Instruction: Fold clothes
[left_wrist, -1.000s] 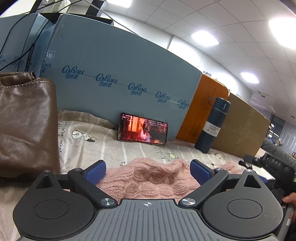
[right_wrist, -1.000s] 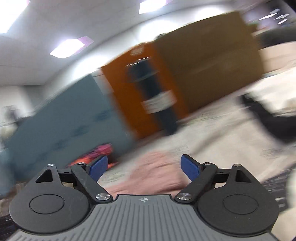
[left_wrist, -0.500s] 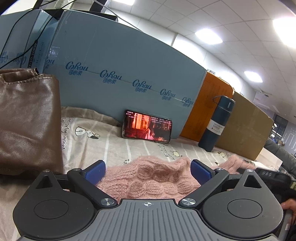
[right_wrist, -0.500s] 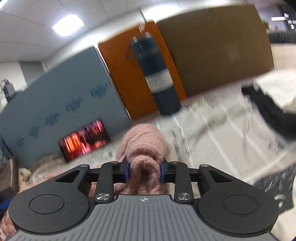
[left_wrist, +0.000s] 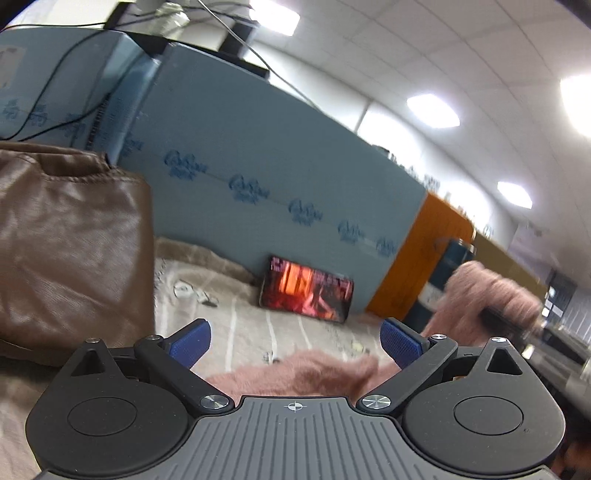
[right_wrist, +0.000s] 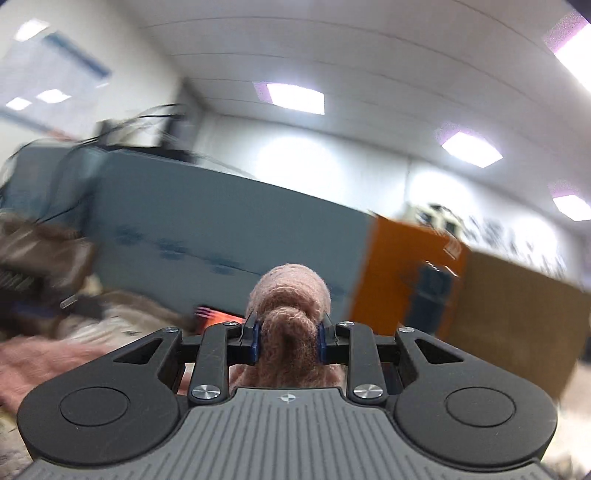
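Nearest us, our right gripper (right_wrist: 288, 341) pinches a bunched fold of the pink sweater (right_wrist: 290, 295), lifted off the bedding; the rest lies below our left gripper (left_wrist: 295, 341), whose jaws gape wide and empty. The knit could slip from so small a pinch. Farther left, the brown bag (left_wrist: 70, 240): contents hidden

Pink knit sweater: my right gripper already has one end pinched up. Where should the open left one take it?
Probably the near edge of the pink knit sweater, which lies flat on the bedding just ahead of the open left gripper. Come in low and straight forward, so one finger slides under that loose edge. The right gripper holds the raised bunch.
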